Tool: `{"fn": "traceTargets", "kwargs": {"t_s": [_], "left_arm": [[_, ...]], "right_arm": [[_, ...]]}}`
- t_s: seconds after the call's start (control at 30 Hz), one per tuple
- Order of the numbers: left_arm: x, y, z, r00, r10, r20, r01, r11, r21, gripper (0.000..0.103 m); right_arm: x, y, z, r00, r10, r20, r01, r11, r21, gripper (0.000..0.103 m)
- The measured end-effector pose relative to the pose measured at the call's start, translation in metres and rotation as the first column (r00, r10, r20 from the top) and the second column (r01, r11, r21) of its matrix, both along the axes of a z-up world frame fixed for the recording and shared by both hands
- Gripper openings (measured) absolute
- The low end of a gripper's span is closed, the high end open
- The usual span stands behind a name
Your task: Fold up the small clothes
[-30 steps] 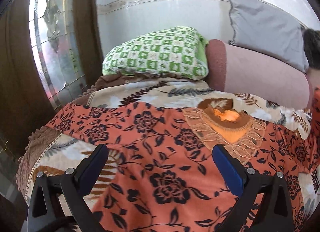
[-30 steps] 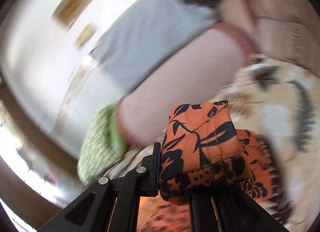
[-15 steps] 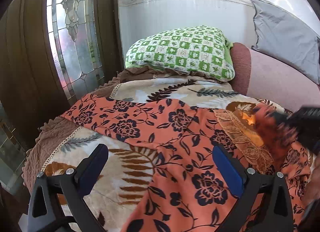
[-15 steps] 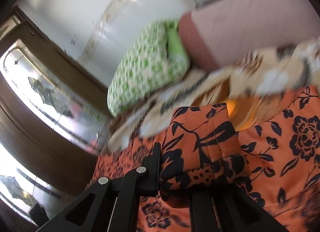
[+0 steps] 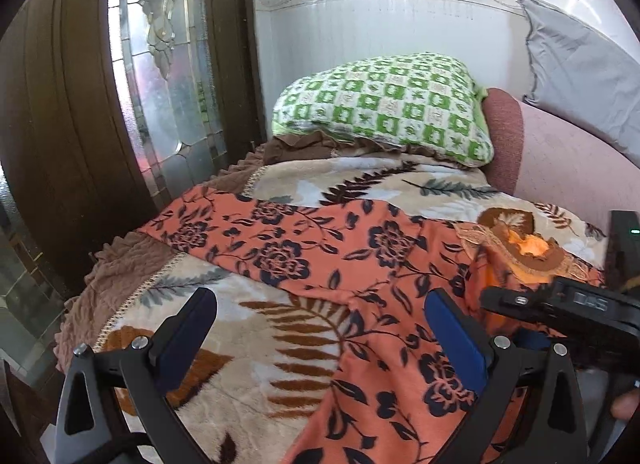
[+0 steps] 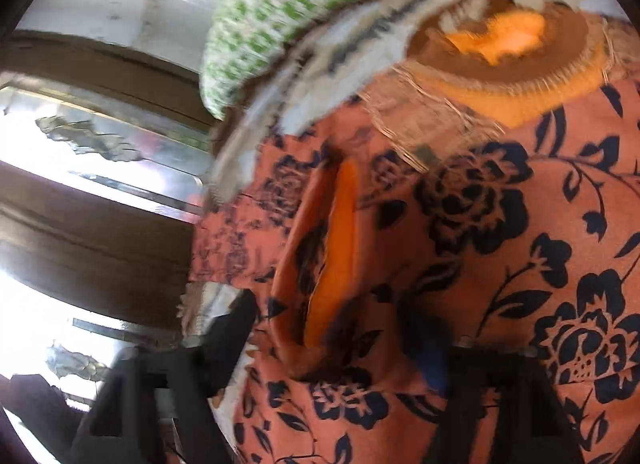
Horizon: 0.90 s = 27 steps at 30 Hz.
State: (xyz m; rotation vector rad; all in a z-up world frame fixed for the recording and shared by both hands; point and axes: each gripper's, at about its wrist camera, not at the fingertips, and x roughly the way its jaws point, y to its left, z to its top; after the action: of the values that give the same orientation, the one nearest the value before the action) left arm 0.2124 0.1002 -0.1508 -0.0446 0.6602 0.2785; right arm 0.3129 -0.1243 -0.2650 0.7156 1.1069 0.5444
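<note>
**A:** Start at your right gripper (image 6: 340, 348). Its jaws are opening, low in the frame, with a folded lip of the orange floral garment (image 6: 460, 244) between them; the pads no longer look pressed on it, though the blur makes that hard to be sure of.

**B:** And my left?

**A:** Your left gripper (image 5: 320, 328) stands wide and holds nothing, hovering at the bottom of its frame over the garment's left edge and the leaf-print blanket (image 5: 248, 364). The garment lies spread across the middle, its sleeve (image 5: 224, 223) reaching toward the left and its collar (image 5: 516, 236) at the right.

**B:** What could go wrong?

**A:** I'd judge the fold may spring back or slide as you release, since the cloth looks thin and slippery. If you pull away fast, a pad could snag the lip and drag it askew. Your right gripper also sits just beside your left finger (image 5: 456, 336) at lower right, so they could knock together.
</note>
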Motion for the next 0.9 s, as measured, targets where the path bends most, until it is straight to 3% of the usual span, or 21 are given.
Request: {"fn": "traceTargets", "kwargs": {"t_s": [0.17,0.3,0.7,0.8,0.9], "left_arm": [[-0.001,0.026,0.005,0.994,0.105,0.026,-0.106,0.994,0.040,0.103],[-0.002,0.053,0.006,0.983,0.182,0.029,-0.183,0.983,0.029,0.103],[-0.017,0.102,0.015,0.945,0.318,0.079,-0.320,0.947,0.015,0.103],[-0.022,0.110,0.020,0.931,0.349,0.105,-0.352,0.936,0.012,0.103],[-0.031,0.121,0.029,0.901,0.408,0.150,-0.415,0.910,0.019,0.103]], "right_arm": [[-0.009,0.000,0.019,0.997,0.028,0.072,-0.025,0.999,-0.033,0.078],[-0.027,-0.011,0.027,0.993,0.042,0.108,-0.035,0.997,-0.065,0.078],[-0.050,-0.034,0.027,0.994,0.021,0.109,-0.012,0.996,-0.084,0.078],[-0.049,-0.031,0.023,0.995,0.027,0.097,-0.020,0.997,-0.078,0.078],[-0.049,-0.026,0.019,0.995,0.035,0.091,-0.027,0.996,-0.084,0.078]]}}
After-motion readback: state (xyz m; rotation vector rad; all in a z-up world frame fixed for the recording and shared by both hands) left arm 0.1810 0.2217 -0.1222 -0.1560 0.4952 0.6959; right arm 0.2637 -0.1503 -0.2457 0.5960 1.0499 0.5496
